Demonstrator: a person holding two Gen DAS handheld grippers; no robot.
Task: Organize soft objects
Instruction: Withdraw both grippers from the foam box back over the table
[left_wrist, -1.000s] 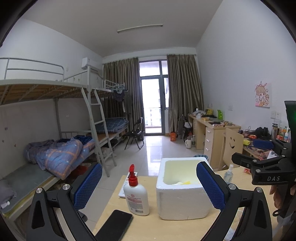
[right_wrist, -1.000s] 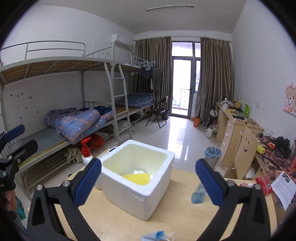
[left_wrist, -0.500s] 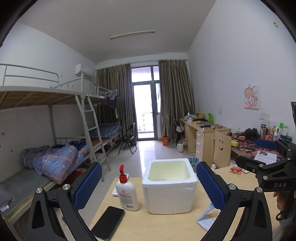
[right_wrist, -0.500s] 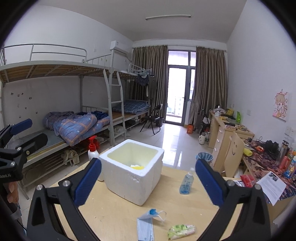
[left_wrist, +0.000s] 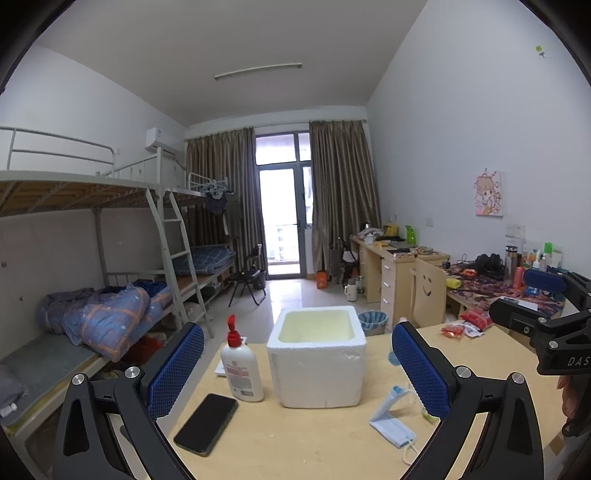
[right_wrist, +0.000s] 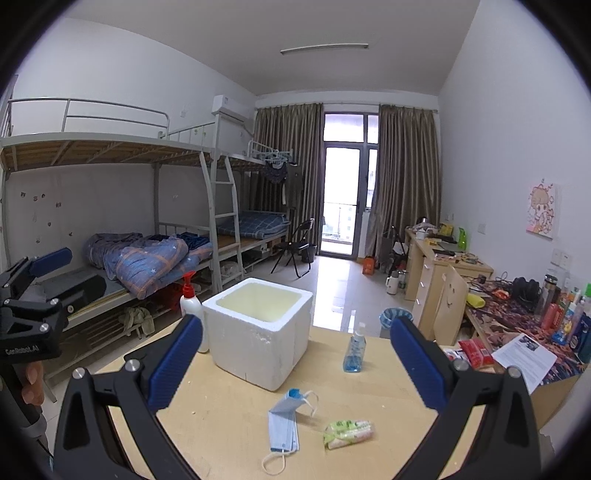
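Face mask (right_wrist: 284, 424): pale blue, folded, lying on the wooden table (right_wrist: 229, 417) in front of the foam box, one end propped up, ear loops loose; in the left wrist view it (left_wrist: 391, 424) sits to the right of the box, near the right blue pad.
Tissue pack (right_wrist: 349, 434): small green and white packet, lying flat just beside the mask on its right side; apart from it, not touching.
Foam box (right_wrist: 258, 336): white, open-topped, upright toward the far side of the table; yellowish inner walls; its contents cannot be seen from either view; in the left wrist view (left_wrist: 317, 363) it stands centred between the two pads.
Right gripper (right_wrist: 295, 365): spread wide, blue pads far apart, nothing between them; held above the table with mask and tissue pack below and ahead.
Left gripper (left_wrist: 295, 369): also wide open and holding nothing; held above the near table edge, facing the box.
Pump bottle (left_wrist: 242, 373): white with red pump, upright, just left of the box.
Phone (left_wrist: 207, 422): black, face up, near the pump bottle at the table's left edge.
Blue bottle (right_wrist: 354, 349): small clear sanitizer with blue liquid, upright, right of the box; apart from it.
Surroundings: bunk beds (right_wrist: 147, 236) along the left wall; cluttered desks (right_wrist: 517, 317) along the right.
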